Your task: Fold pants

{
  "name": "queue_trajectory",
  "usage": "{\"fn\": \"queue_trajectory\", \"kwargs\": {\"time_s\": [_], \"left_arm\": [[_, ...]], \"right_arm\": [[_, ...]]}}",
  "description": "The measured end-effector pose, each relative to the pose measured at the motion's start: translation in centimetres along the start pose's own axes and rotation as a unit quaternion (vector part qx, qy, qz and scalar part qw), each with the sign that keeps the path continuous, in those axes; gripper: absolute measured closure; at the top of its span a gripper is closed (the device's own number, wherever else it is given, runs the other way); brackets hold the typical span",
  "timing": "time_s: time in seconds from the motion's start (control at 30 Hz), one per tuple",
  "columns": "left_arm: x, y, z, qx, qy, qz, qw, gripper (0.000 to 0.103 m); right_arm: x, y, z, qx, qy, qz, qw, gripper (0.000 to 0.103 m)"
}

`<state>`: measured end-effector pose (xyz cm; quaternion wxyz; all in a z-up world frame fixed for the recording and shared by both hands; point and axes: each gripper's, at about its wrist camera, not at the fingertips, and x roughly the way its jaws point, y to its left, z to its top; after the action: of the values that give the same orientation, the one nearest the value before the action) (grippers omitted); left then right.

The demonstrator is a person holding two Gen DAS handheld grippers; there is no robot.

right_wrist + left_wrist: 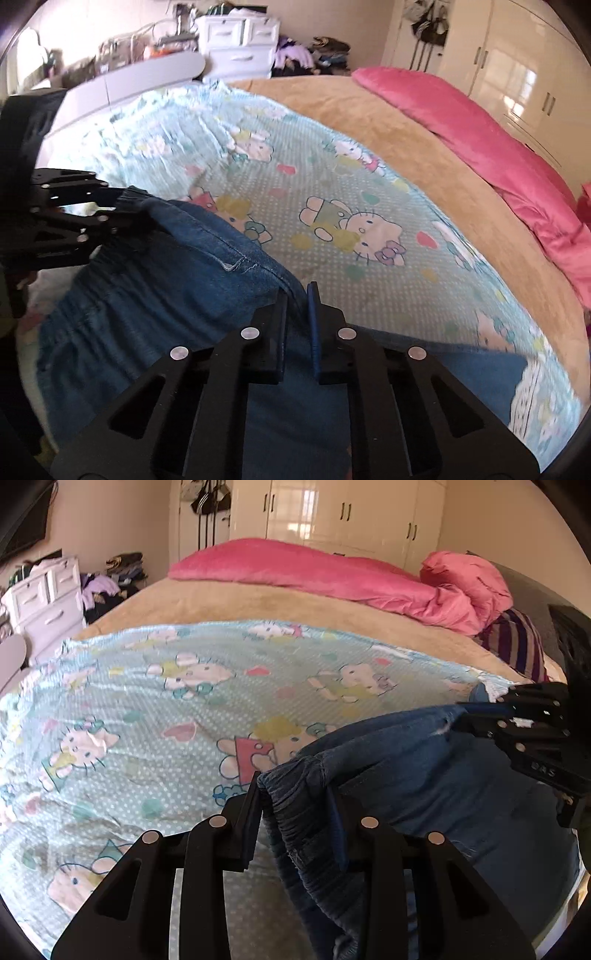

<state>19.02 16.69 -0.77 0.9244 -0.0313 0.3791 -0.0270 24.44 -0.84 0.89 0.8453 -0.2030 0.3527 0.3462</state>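
Note:
Blue denim pants (pixel 424 768) hang lifted between both grippers above the bed. In the left wrist view my left gripper (pixel 295 794) is shut on the bunched elastic waistband, with folds of denim spilling down between its fingers. My right gripper (pixel 461 716) comes in from the right edge, clamped on the far corner of the same top edge. In the right wrist view my right gripper (pixel 297 295) is shut on a thin seam of the pants (pixel 166 295). At the left, my left gripper (pixel 125 214) holds the other end. The pant legs drop out of sight below.
A light blue cartoon-cat sheet (pixel 166 701) covers the near half of the bed, over a tan blanket (pixel 258 605). A pink duvet (pixel 314 568) and a striped cushion (pixel 517 642) lie at the far side. White drawers (pixel 44 598), clothes piles and a wardrobe (pixel 351 509) stand beyond.

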Motion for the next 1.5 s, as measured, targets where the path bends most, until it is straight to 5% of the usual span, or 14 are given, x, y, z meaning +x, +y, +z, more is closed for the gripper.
{"fn": "queue_trajectory", "kwargs": {"time_s": [0.43, 0.73, 1.07, 1.33, 1.5], "left_arm": [[-7.5, -4.5, -2.3, 0.068, -0.043, -0.001, 0.9967, 0.072], [-10.6, -6.0, -6.9, 0.087, -0.013, -0.003, 0.9961, 0.071], [-10.6, -3.0, -10.5, 0.035, 0.034, 0.018, 0.9986, 0.071], [-12.8, -1.2, -10.6, -0.02, 0.0, 0.022, 0.9996, 0.071], [-14.6, -3.5, -9.5, -0.017, -0.035, 0.001, 0.9992, 0.071]], "right_arm": [[-10.0, 3.6, -5.8, 0.01, -0.05, 0.021, 0.998, 0.099], [-12.2, 7.9, -10.6, 0.016, -0.031, 0.079, 0.996, 0.099], [-11.7, 12.3, -13.7, -0.009, 0.006, 0.11, 0.994, 0.099], [-11.0, 14.3, -15.4, -0.026, 0.028, 0.112, 0.993, 0.099], [-10.6, 14.8, -15.8, -0.034, 0.035, 0.11, 0.993, 0.098]]}}
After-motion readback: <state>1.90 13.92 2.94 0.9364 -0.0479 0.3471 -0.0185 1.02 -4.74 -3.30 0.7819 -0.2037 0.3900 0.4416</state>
